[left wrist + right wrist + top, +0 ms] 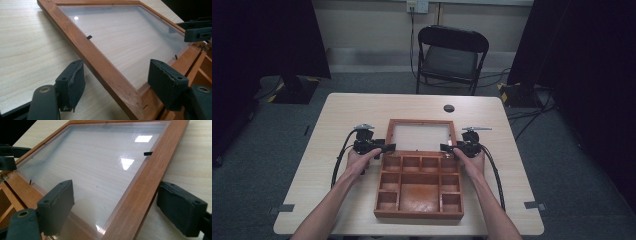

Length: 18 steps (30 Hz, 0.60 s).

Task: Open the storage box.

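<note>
Lid frame (105,67) between open jaws.

Both forearms reach forward from the near edge, roughly parallel. The left gripper (388,147) and right gripper (445,147) point inward toward each other. Each has its jaws parted, pads pressing on nothing.

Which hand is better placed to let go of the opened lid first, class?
Neither clearly: left gripper and right gripper each straddle a side rail of the lid, lying flat on the table, jaws apart.
</note>
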Each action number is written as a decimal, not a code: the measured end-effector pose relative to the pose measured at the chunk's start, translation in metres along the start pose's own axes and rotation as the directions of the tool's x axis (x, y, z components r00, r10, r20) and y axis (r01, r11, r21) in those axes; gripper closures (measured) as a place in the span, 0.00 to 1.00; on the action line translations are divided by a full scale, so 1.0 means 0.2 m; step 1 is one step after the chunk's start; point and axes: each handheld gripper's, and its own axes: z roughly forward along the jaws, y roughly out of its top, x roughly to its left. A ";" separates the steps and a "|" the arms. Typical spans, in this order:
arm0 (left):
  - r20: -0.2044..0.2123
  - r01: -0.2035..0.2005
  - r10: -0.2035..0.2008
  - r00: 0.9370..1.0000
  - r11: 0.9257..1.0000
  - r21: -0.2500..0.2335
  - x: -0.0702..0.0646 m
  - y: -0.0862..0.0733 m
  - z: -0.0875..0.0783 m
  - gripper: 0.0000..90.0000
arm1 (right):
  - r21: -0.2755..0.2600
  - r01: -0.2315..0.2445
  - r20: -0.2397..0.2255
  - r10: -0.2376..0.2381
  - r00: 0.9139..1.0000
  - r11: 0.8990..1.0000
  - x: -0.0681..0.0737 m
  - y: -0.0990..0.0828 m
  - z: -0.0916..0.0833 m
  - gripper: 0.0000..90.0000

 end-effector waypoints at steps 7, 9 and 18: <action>0.004 -0.005 0.005 1.000 1.000 -0.003 -0.01 0.00 0.00 0.31 | 0.008 0.016 0.032 -0.016 0.999 1.000 0.00 0.01 -0.03 0.16; 0.004 -0.008 0.008 1.000 1.000 -0.002 -0.02 0.00 -0.01 0.31 | 0.012 0.022 0.042 -0.023 0.999 1.000 0.00 0.01 -0.04 0.17; -0.019 -0.043 0.042 0.999 0.999 -0.006 -0.04 0.00 -0.07 0.23 | -0.011 0.055 0.055 -0.054 0.997 0.998 0.03 0.03 -0.13 0.17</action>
